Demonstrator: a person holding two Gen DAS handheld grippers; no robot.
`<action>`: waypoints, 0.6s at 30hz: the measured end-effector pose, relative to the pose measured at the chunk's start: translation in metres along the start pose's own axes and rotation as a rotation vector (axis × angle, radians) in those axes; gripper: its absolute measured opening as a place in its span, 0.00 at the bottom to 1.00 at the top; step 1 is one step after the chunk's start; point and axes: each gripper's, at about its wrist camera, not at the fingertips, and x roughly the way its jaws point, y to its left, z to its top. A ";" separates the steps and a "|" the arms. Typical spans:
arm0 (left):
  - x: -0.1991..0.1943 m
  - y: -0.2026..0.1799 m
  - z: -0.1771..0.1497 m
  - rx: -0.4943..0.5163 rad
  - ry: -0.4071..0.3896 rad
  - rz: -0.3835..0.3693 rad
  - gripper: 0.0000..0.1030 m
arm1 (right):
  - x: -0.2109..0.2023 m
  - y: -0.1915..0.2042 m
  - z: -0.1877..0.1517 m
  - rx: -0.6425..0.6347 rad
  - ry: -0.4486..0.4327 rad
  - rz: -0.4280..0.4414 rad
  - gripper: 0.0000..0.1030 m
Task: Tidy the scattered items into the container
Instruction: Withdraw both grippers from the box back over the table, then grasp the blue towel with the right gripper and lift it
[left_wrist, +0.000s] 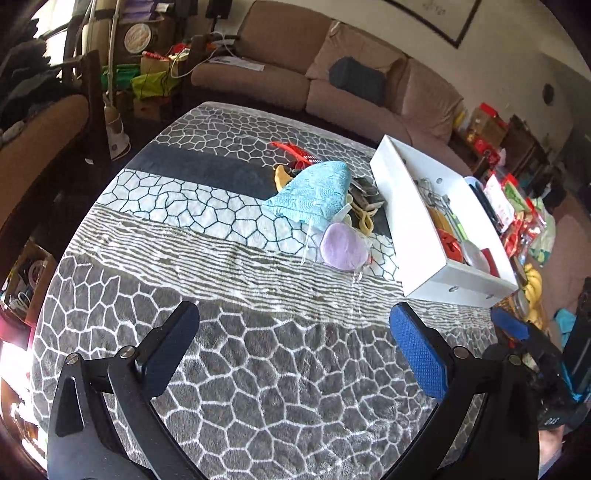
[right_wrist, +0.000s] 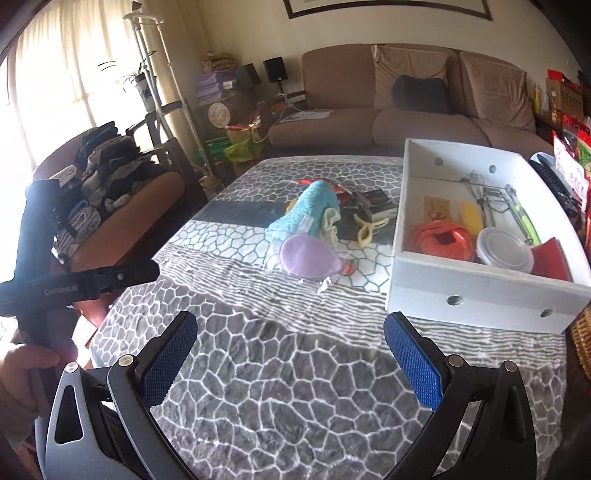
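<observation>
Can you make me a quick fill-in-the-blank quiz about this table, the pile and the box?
1. The container holding the whisk is coloured ____.
2. The cloth draped over the pile is light ____.
3. Both the left tool and the right tool have their jaws ____.
4. The round lilac pouch lies ____ the container.

Missing words: white; blue; open; outside

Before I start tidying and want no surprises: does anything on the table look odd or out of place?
Only the loose pile beside the white container: a blue knitted cloth is draped over clips and small items, hiding some, and a lilac pad in clear wrapping lies at its near edge. Nothing looks spilled or broken. Both tools hover open and empty.
</observation>
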 end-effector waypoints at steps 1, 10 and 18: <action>0.007 0.004 0.005 -0.016 -0.004 -0.002 1.00 | 0.010 0.001 0.001 0.005 0.006 0.018 1.00; 0.042 0.043 0.063 -0.074 -0.096 0.064 1.00 | 0.097 0.005 0.048 0.014 0.018 0.055 1.00; 0.080 0.052 0.075 -0.140 0.017 0.048 1.00 | 0.205 -0.018 0.107 0.091 0.093 -0.022 0.87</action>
